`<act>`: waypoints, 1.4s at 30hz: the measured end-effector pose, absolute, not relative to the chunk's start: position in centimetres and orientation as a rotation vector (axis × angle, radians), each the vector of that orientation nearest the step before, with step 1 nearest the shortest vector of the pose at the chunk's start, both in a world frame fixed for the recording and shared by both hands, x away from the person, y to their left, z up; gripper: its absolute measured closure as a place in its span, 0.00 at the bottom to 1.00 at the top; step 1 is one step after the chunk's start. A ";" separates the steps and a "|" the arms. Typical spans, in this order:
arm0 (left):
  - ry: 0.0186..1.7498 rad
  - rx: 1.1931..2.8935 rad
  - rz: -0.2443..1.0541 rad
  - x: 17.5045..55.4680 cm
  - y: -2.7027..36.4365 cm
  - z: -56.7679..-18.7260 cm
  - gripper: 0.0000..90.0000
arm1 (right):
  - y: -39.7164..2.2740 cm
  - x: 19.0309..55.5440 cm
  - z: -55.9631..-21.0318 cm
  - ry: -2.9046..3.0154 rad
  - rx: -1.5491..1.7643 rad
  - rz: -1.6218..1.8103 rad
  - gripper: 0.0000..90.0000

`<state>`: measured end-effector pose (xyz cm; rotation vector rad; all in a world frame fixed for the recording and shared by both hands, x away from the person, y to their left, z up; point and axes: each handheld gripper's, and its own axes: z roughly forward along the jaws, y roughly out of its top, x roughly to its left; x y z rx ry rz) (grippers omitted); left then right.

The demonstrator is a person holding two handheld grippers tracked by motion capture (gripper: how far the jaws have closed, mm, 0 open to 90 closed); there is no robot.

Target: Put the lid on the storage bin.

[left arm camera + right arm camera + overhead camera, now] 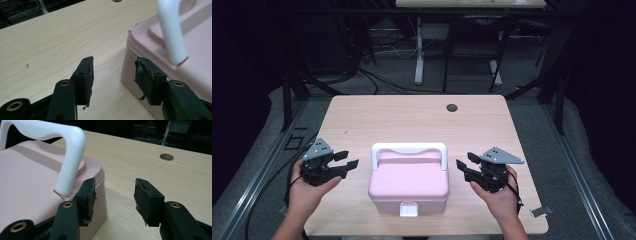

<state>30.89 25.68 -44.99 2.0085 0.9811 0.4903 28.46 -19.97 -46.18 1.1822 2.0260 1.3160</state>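
A: High view: pink box [408, 186] sits mid-table, near edge, long axis side to side. Left gripper [343, 165] and right gripper [466, 165] flank it, equally near, both apart from it.

B: Jaws?

A: Left gripper view: spread, empty, box wall just beside one jaw. Right gripper view: same. White handle [68, 150] upright; table hole [166, 157] far behind.

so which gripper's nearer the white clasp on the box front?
Right gripper, marginally; it flanks the pink box's right side, left gripper the left, clasp between.
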 end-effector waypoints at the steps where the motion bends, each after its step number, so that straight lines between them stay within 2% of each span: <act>1: 0.992 2.004 0.494 31.0 25.8 -45.2 0.55 | -20.2 28.5 -46.3 2.025 1.189 1.312 0.57; 9: 1.058 1.977 0.478 31.6 27.0 -47.2 0.55 | -21.4 28.6 -47.6 1.976 1.251 1.293 0.57; 14: 1.080 1.934 0.419 31.6 27.6 -48.8 0.54 | -21.7 28.6 -48.6 1.962 1.257 1.275 0.56; 25: 1.129 1.931 0.446 31.6 28.6 -51.3 0.51 | -22.2 28.5 -50.7 1.934 1.295 1.254 0.56; 31: 1.160 1.929 0.445 31.7 29.1 -52.6 0.48 | -21.9 28.7 -52.3 1.929 1.299 1.228 0.52; 42: 1.181 1.984 0.456 32.0 28.9 -54.1 0.48 | -22.5 29.0 -54.0 1.916 1.340 1.135 0.50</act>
